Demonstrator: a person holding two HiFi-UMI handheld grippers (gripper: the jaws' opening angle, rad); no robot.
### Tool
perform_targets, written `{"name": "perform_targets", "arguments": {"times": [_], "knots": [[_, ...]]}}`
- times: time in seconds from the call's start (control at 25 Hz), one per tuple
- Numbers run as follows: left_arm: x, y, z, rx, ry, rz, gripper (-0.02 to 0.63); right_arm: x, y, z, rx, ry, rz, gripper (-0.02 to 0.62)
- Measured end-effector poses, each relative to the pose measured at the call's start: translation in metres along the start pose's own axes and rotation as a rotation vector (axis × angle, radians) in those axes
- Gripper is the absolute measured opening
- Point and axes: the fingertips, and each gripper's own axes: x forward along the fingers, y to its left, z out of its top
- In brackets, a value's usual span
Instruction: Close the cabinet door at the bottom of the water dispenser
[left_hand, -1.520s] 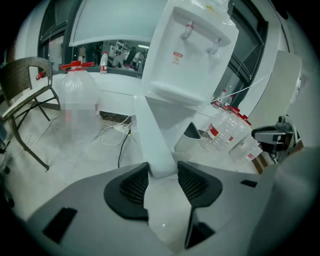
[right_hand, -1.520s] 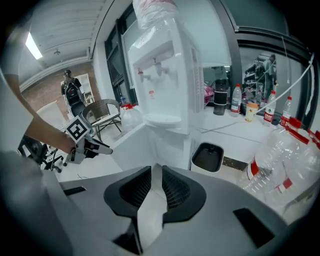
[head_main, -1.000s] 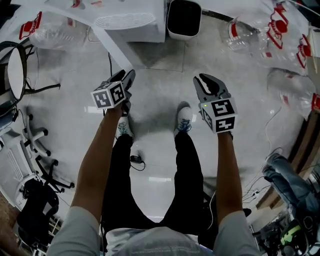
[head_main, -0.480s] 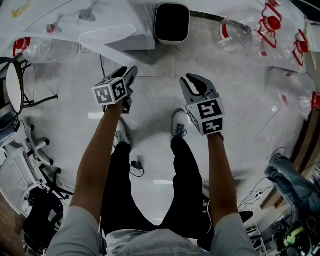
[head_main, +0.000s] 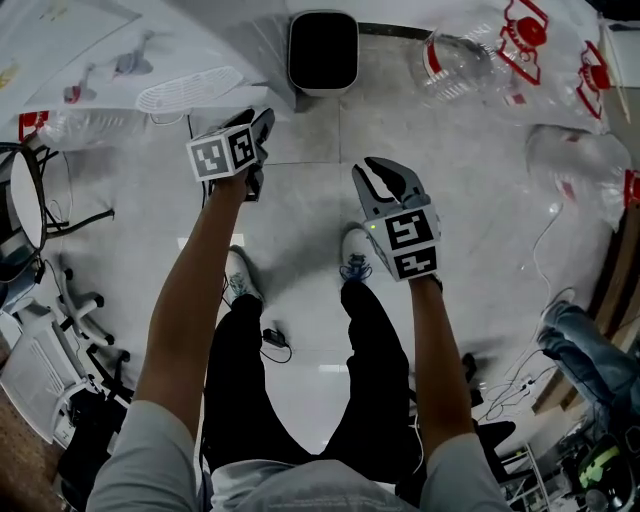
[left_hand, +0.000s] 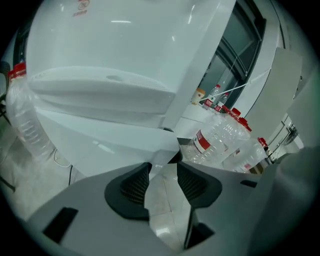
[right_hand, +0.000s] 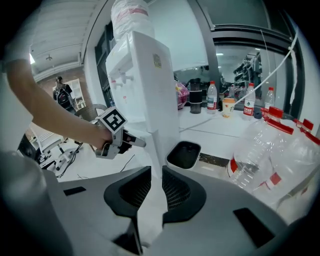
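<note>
The white water dispenser (head_main: 120, 50) stands at the top left of the head view, and in the right gripper view it is a tall tower (right_hand: 150, 85). Its bottom cabinet door (left_hand: 195, 85) is ajar, and the door's edge runs slantwise just beyond my left gripper (left_hand: 163, 167). That left gripper (head_main: 262, 122) is stretched out to the foot of the dispenser. Its jaws are closing with only floor showing between the pads. The right gripper view shows it (right_hand: 135, 142) against the lower white panel. My right gripper (head_main: 385, 172) hangs open over the floor, holding nothing (right_hand: 156, 175).
A black bin (head_main: 323, 50) stands beside the dispenser. Several large clear water bottles with red labels (head_main: 520, 50) lie at the right, and another (left_hand: 25, 115) is at the left. An office chair (head_main: 60, 300) and cables (head_main: 272, 340) are behind; the person's feet (head_main: 355, 255) are below the grippers.
My left gripper has reached further forward to the dispenser's base, and the door has swung in towards the cabinet with it. The right gripper has shifted only slightly.
</note>
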Motion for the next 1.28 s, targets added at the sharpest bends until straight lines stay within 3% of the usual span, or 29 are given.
{"name": "perform_targets", "arguments": {"times": [0.36,0.64,0.72,0.84,1.04,1.28], "knots": [[0.019,0.008,0.027,0.087,-0.034,0.052,0.173,-0.028,-0.036,-0.02,0.049,0.015,-0.076,0.096],[-0.03,-0.005,0.007,0.095,0.011,-0.021,0.156,-0.058,-0.031,0.0,0.029,0.033,-0.106,0.092],[-0.054,-0.008,0.011,0.123,0.021,-0.067,0.136,-0.067,-0.027,0.019,0.014,0.025,-0.118,0.091],[-0.102,-0.011,0.033,0.199,0.002,-0.093,0.047,-0.084,-0.024,0.056,0.0,-0.004,-0.138,0.083],[-0.212,-0.015,0.068,0.414,-0.041,-0.137,0.02,-0.119,0.003,0.129,-0.031,-0.038,-0.172,0.029],[-0.356,-0.018,0.139,0.416,-0.2,-0.057,0.02,-0.183,0.037,0.238,-0.081,-0.141,-0.205,0.029]]}}
